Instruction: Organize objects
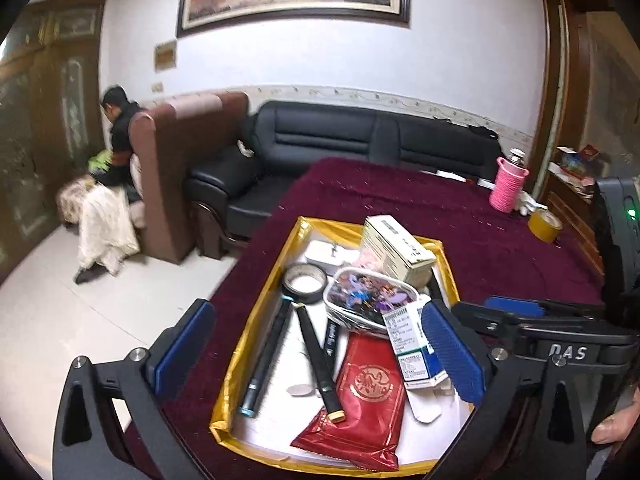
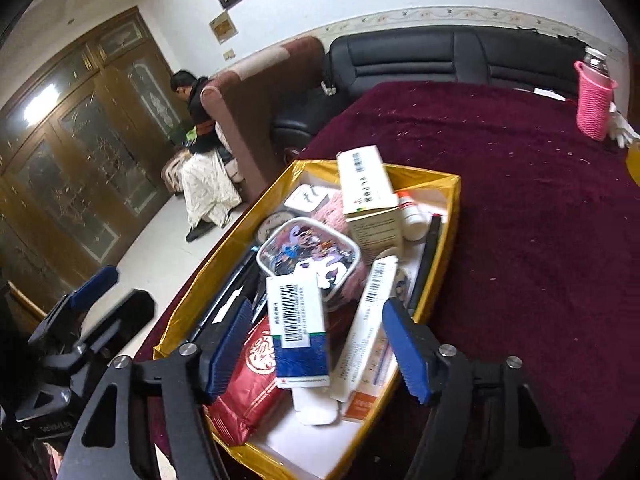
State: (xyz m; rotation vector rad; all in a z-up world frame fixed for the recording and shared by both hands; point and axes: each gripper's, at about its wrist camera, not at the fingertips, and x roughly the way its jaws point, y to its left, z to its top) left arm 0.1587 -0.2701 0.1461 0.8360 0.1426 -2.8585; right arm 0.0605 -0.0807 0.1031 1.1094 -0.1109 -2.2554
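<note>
A gold-rimmed tray [image 1: 256, 300] [image 2: 208, 272] lies on the maroon tablecloth, filled with small items. Among them are a red packet [image 1: 360, 400] [image 2: 248, 384], two black markers [image 1: 268, 356], a black tape roll [image 1: 306, 282], a cartoon pouch [image 1: 368, 296] [image 2: 308, 252], a pale medicine box [image 1: 396, 248] [image 2: 368, 192] and a blue-and-white box [image 1: 412, 344] [image 2: 298, 328]. My left gripper [image 1: 318, 348] [image 2: 116, 292] hovers over the tray, open wide and empty. My right gripper [image 2: 316, 348] [image 1: 520, 312] stands open above the blue-and-white box, its pads clear of it.
A bottle in a pink knitted sleeve [image 1: 508, 188] [image 2: 594, 96] and a yellow tape roll [image 1: 544, 224] stand at the table's far right. A black sofa [image 1: 360, 140] lies behind the table. A person [image 1: 120, 132] sits at a brown armchair, far left.
</note>
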